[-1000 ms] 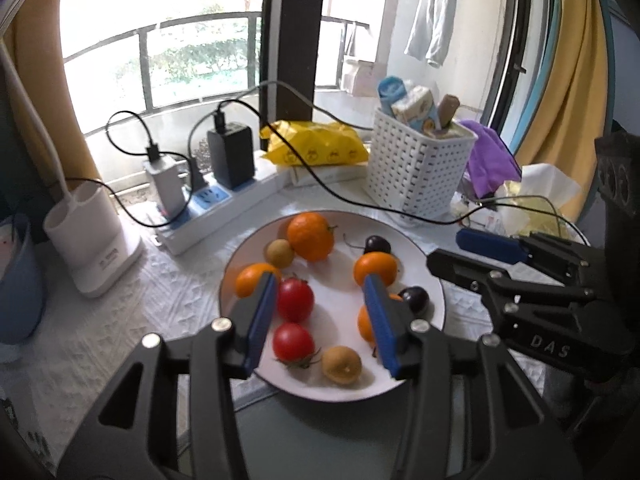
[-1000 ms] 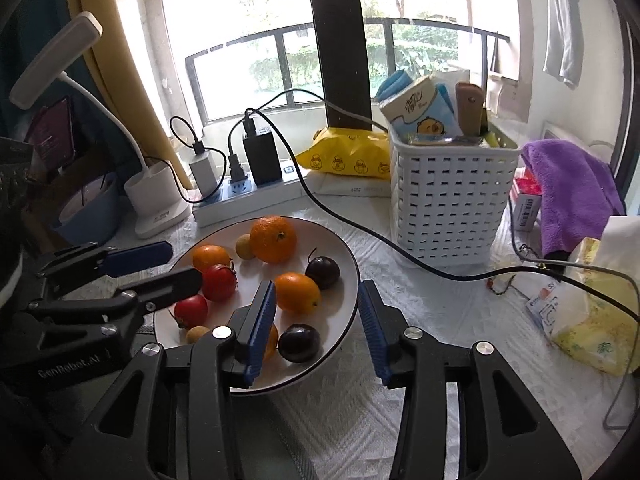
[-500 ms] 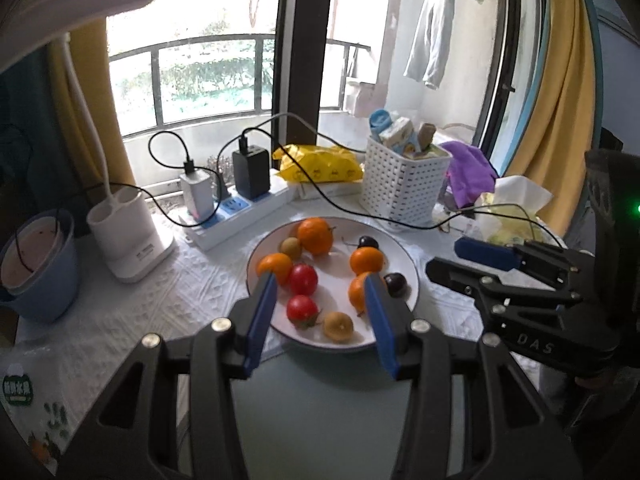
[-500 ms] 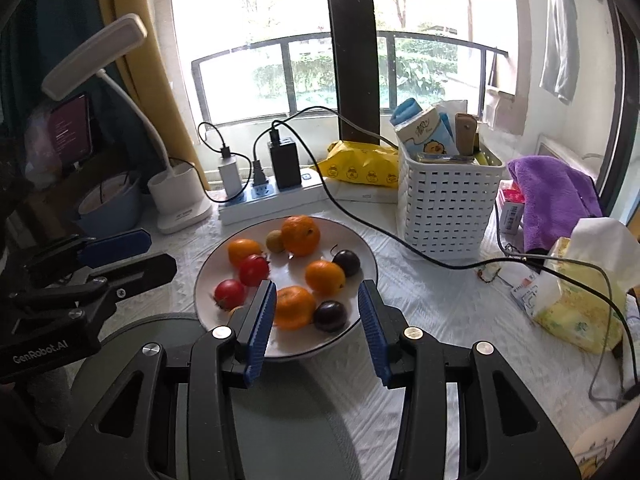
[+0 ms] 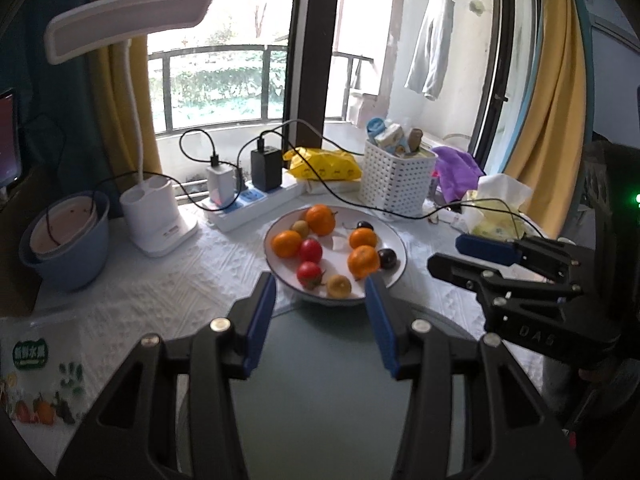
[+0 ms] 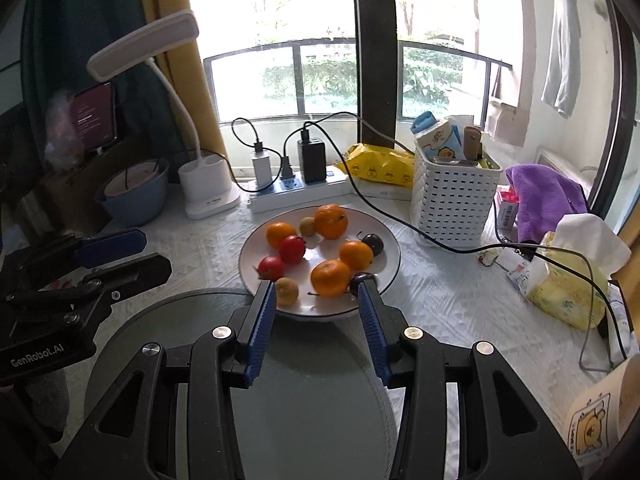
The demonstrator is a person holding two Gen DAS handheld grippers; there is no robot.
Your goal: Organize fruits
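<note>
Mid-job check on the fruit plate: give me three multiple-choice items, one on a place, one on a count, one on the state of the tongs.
1. Where does the white perforated plastic basket stand?
A. right of the round white plate
B. on the plate
C. left of the blue bowl

2. How many red tomatoes lie on the plate?
A. none
B. two
C. five

3. What state are the left tongs and right tongs in?
A. both shut on fruit
B. both open, empty
C. one holds an orange

A: the basket stands on the cloth beside the plate's right rim.
B: one tomato lies beside another.
B: each pair's blue pads stand apart with nothing between them, short of the plate.
</note>
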